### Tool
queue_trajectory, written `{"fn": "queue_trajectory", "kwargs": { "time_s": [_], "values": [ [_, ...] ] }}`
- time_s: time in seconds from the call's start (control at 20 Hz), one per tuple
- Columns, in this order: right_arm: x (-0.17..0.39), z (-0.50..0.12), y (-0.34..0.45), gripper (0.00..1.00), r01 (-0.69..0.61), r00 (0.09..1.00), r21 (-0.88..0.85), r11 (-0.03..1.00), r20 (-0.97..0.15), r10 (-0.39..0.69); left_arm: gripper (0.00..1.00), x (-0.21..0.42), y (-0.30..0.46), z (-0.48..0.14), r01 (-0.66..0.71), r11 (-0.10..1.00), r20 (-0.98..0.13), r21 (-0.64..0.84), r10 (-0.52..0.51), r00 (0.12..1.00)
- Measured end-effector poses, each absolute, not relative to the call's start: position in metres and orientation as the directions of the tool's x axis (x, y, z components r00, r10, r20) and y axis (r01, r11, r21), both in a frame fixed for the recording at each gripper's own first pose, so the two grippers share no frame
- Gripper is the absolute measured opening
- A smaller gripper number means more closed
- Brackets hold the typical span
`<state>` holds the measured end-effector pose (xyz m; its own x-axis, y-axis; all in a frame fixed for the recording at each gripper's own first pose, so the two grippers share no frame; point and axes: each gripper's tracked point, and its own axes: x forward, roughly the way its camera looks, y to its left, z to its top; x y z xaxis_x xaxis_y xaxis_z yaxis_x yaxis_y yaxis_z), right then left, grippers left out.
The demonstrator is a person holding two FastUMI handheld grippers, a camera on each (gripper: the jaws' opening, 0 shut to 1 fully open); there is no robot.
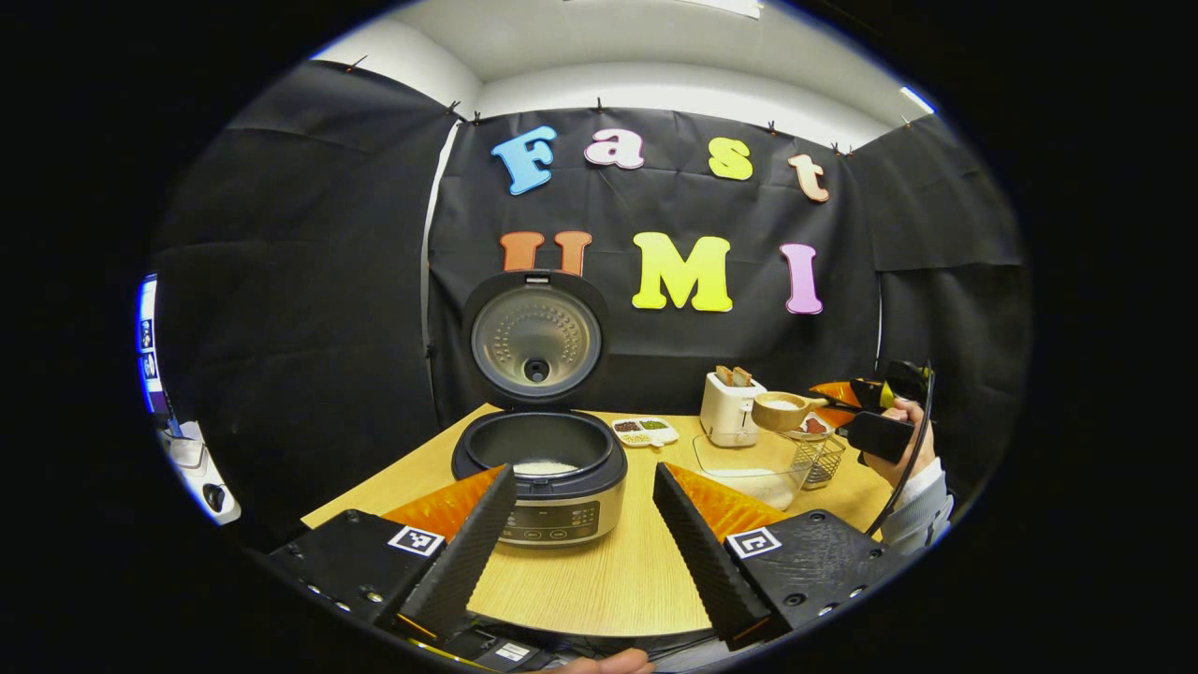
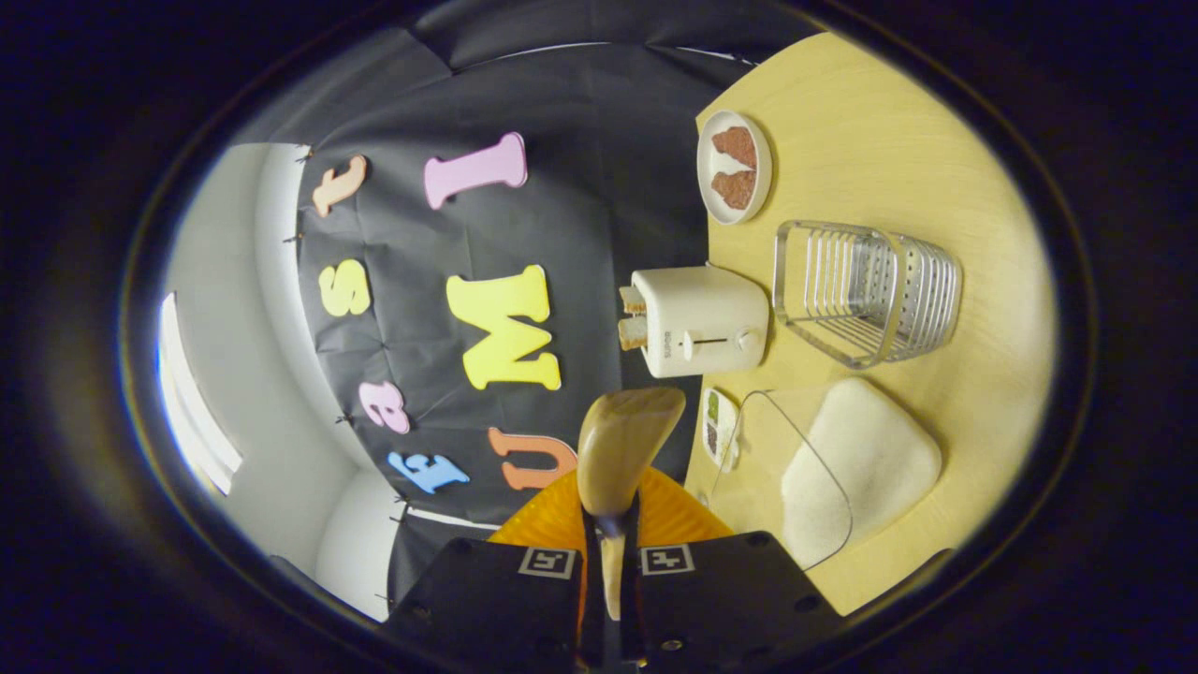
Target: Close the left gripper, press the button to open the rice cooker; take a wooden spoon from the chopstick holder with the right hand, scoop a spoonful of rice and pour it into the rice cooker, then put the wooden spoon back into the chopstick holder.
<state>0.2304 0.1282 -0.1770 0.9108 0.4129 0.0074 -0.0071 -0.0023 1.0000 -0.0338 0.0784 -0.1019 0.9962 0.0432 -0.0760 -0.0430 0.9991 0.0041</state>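
The rice cooker (image 1: pixel 552 487) stands open on the wooden table, its lid (image 1: pixel 535 342) upright and some white rice in the pot. My left gripper (image 1: pixel 582 473) is open just in front of it, fingers spread wide to either side. To the right, my right gripper (image 1: pixel 840 404) is shut on the handle of the wooden spoon (image 1: pixel 781 410), held in the air above the wire chopstick holder (image 1: pixel 822 459); the spoon's bowl seems to hold white rice. In the right gripper view the spoon (image 2: pixel 622 449) sticks out from the shut gripper (image 2: pixel 608 529), with the wire holder (image 2: pixel 866 292) lying beyond.
A glass container of rice (image 1: pixel 758 473) (image 2: pixel 847 468) sits between cooker and holder. Behind it stand a white toaster (image 1: pixel 732 409) (image 2: pixel 697 320) with bread, a small divided dish of beans (image 1: pixel 646 431) and a plate with meat (image 2: pixel 737 167). A hand and sleeve (image 1: pixel 922 487) hold the right gripper.
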Motion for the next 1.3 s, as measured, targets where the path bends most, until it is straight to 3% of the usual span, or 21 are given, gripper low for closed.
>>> {"fn": "queue_trajectory", "kwargs": {
  "time_s": [0.3, 0.6, 0.75, 1.1, 1.3],
  "values": [
    [0.221, -0.150, 0.205, 0.11, -0.053, 0.874, 0.990, 0.130, -0.017, 0.485, 0.94, -0.052, 0.095, -0.096, -0.038, 0.999, -0.053, -0.013, 0.038, 0.998],
    [0.225, -0.126, 0.285, 0.12, -0.143, 0.849, 0.922, 0.361, -0.073, 0.524, 0.94, -0.066, 0.107, -0.106, -0.025, 1.000, -0.061, -0.012, 0.024, 0.998],
    [0.226, -0.111, 0.324, 0.12, -0.214, 0.851, 0.842, 0.494, -0.088, 0.518, 0.95, -0.070, 0.117, -0.113, -0.039, 0.999, -0.073, 0.013, 0.040, 0.997],
    [0.220, -0.093, 0.427, 0.12, -0.378, 0.820, 0.609, 0.698, -0.130, 0.557, 0.94, -0.075, 0.125, -0.114, -0.052, 0.998, -0.071, 0.036, 0.054, 0.996],
    [0.207, -0.096, 0.463, 0.12, -0.452, 0.807, 0.455, 0.767, -0.157, 0.569, 0.95, -0.079, 0.130, -0.112, -0.057, 0.998, -0.062, 0.023, 0.059, 0.996]
  ]
}}
